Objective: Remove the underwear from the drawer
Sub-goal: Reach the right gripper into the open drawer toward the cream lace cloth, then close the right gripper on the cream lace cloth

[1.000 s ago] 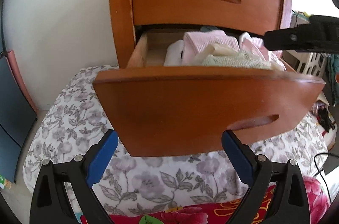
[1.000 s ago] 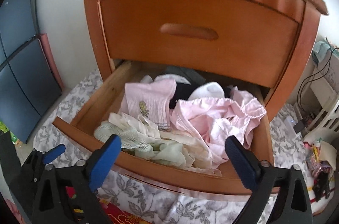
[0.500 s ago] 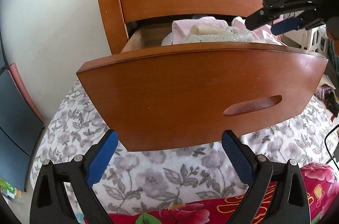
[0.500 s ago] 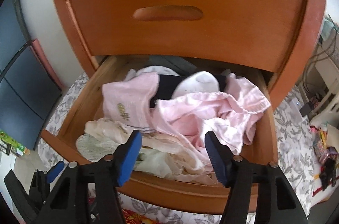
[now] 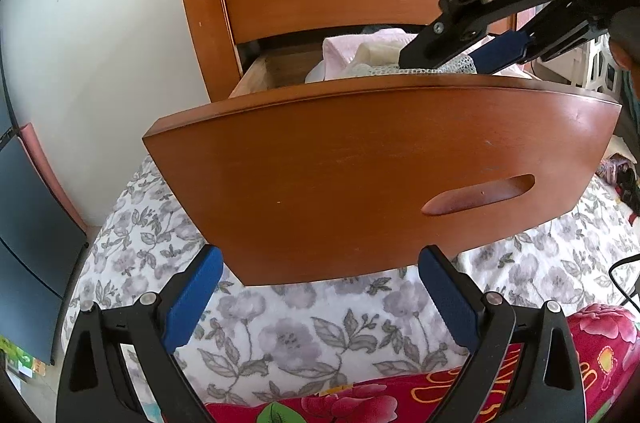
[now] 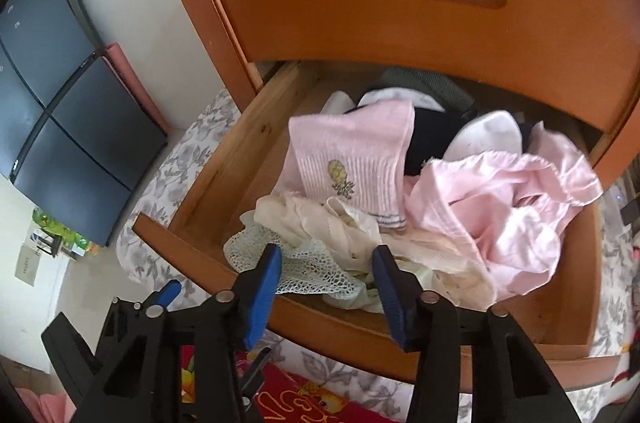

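Observation:
The lower drawer stands pulled out, full of loose clothes. Pale pink underwear lies crumpled at the right, with a pink pineapple sock to its left. Cream lace underwear and a whitish mesh piece lie at the front. My right gripper reaches down over the front edge. Its jaws are closing around the mesh and cream cloth, which is between the pads but not squeezed. From the left wrist view it dips into the drawer. My left gripper is open and empty below the drawer front.
The upper drawer is closed, directly above the open one. Grey floral bedding and a red flowered blanket lie below. A dark panelled appliance stands at the left by the white wall.
My right gripper came forward and down into the front of the drawer, and its jaws narrowed around the mesh and cream cloth. The left gripper stayed open and nearly still.

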